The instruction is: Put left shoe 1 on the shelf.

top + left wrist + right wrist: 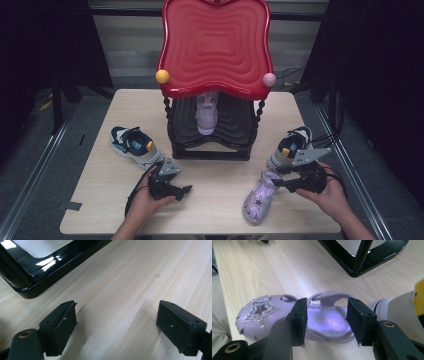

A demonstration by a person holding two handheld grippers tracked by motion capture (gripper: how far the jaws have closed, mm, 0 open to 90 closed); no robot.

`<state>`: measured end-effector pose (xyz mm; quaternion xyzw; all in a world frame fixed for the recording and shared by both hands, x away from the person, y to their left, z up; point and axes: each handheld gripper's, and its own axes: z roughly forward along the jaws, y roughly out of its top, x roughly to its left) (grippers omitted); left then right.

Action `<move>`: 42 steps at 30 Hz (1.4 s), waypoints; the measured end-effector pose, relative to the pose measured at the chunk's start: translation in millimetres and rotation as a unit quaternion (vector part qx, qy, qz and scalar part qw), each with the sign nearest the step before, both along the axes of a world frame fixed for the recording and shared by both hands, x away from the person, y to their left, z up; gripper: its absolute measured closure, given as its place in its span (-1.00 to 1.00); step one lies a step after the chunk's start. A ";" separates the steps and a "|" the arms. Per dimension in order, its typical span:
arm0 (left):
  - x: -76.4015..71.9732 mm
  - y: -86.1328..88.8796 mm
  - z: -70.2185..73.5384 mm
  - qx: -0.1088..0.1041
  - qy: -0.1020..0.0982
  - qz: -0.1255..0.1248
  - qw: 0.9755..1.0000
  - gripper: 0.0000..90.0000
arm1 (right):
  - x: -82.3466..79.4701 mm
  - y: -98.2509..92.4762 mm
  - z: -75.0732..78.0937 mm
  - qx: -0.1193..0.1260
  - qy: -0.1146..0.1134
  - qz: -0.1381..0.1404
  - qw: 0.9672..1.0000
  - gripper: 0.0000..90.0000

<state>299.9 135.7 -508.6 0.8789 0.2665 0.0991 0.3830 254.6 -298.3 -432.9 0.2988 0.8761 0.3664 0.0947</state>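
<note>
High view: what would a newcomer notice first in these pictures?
A tall red shelf stands at the back of the table, with a purple sandal on its black lower level. Its twin sandal lies at the front right, between the jaws of the right gripper.

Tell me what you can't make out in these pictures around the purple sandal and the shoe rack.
- Purple sandal: in the right gripper view the jaws cover its middle, so whether the pads press it is unclear.
- Second sandal on the rack's lower shelf: in the high view the red top tray hides its far end.
- Right sneaker: in the high view the right gripper and its grey plate cover its near part.
</note>
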 end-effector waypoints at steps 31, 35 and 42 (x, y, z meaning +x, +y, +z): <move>-0.1 0.0 -0.1 0.000 0.000 0.000 1.000 -0.65 | -4.6 26.7 -10.0 -0.027 0.048 0.036 0.998 0.68; -0.1 0.0 0.0 0.000 0.000 0.000 1.000 -0.65 | -4.0 28.4 -7.5 -0.017 0.050 0.033 0.998 0.76; 0.0 0.0 0.0 0.000 0.000 0.000 1.000 -0.65 | 0.2 36.6 -4.1 0.003 0.041 0.012 0.999 0.81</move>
